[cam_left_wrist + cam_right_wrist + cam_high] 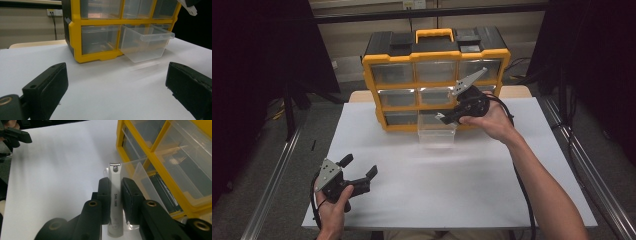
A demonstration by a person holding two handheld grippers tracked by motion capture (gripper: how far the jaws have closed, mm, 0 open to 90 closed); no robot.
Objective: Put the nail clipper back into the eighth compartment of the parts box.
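A yellow and black organizer (437,55) with clear drawers stands at the table's far side. Its bottom middle drawer (437,134) is pulled out onto the table. My right gripper (447,117) hovers just above that drawer, shut on a silver nail clipper (115,195) gripped by its long sides. In the right gripper view the clipper's tip points past the drawer's clear wall (140,175). My left gripper (359,167) rests low at the near left of the table, open with nothing between its fingers (47,87). In the left gripper view the open drawer (145,45) lies ahead.
The white tabletop (452,195) spreads between the organizer and the near edge. Metal rails (272,190) run along both sides of the table. A cable (522,195) trails from the right gripper along the forearm.
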